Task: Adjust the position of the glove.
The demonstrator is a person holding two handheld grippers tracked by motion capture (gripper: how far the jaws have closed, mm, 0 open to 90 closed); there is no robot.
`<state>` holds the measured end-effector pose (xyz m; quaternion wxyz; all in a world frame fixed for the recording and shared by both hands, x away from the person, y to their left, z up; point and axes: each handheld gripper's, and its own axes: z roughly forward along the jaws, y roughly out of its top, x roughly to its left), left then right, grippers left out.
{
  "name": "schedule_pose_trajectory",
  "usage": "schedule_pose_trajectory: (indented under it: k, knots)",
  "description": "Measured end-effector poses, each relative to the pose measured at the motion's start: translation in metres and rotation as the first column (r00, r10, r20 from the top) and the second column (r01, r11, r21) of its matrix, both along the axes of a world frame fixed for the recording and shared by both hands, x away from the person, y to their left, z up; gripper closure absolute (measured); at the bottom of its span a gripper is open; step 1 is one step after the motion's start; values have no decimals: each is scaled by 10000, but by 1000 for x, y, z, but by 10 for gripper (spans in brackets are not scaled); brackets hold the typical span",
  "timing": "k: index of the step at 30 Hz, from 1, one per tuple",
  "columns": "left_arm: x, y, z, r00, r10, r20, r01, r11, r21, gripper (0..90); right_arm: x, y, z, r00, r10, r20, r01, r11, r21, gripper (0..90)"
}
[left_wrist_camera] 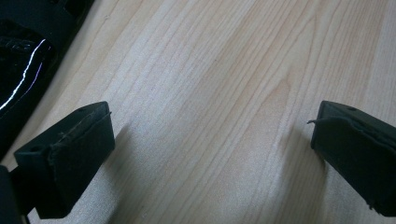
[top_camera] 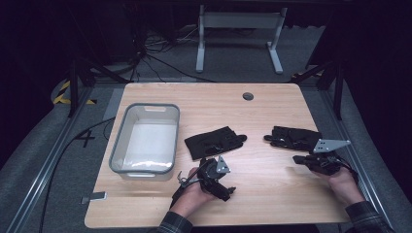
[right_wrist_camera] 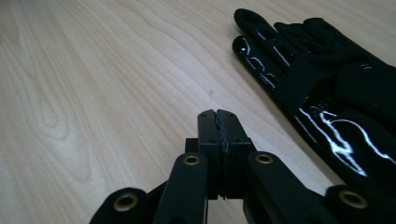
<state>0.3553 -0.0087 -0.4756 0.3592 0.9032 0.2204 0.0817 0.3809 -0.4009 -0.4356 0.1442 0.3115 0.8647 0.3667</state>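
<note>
Pressed flat together, the jaws of my right gripper (right_wrist_camera: 218, 116) meet pad to pad with nothing caught between them, while the jaws of my left gripper (left_wrist_camera: 212, 140) stand spread wide over bare wood.

From the high view, my left gripper (top_camera: 228, 190) sits near the front edge of the table (top_camera: 272, 204), held in my left hand (top_camera: 194, 191), pointing toward the right. Just beyond it, toward the middle of the table, lies the left glove (top_camera: 215, 141), flat and black, its fingers aimed to the right. A grey bin (top_camera: 145, 139) stands to the left of that glove, close beside it but apart. Over on the right side, my right gripper (top_camera: 297, 159) is held in my right hand (top_camera: 342, 187), pointing left. The right glove (top_camera: 293, 137) lies flat just behind it, near the table's right edge, fingers aimed left.

Through the left gripper view, my two black jaws rise at either side with plain wood grain between them. A dark patch with a thin pale line fills the upper left corner; I cannot tell for sure what it is.

Through the right gripper view, my shut jaws hang just above the wood. That right glove (right_wrist_camera: 327, 93) lies just to the right of my tips, close but not touching, its black fingers with pale markings stretching away toward the top.
</note>
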Motion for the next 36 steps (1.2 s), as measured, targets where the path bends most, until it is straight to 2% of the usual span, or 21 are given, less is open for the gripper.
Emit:
schedule_pose_trajectory:
  k: [11, 17, 25, 29, 36]
  knots:
    - [0, 0, 0, 10000, 6, -14, -6, 10000, 4, 0, 25, -15, 2, 9987, -487, 118, 487, 9988, 7, 894]
    - [0, 0, 0, 10000, -10, -17, 10, 10000, 0, 0, 36, -28, 1, 9948, -1011, 109, 1012, 9949, -21, 894]
    - [0, 0, 0, 10000, -8, -15, 8, 10000, -3, 0, 44, -37, -1, 9909, -1347, 62, 1347, 9907, -162, 895]
    - [0, 0, 0, 10000, -9, -19, 9, 10000, -3, 0, 48, -39, -8, 9887, -1485, -195, 1476, 9882, -402, 896]
    - [0, 0, 0, 10000, -9, -15, 9, 10000, 1, 0, 48, -39, -11, 9889, -1460, -265, 1447, 9884, -468, 897]
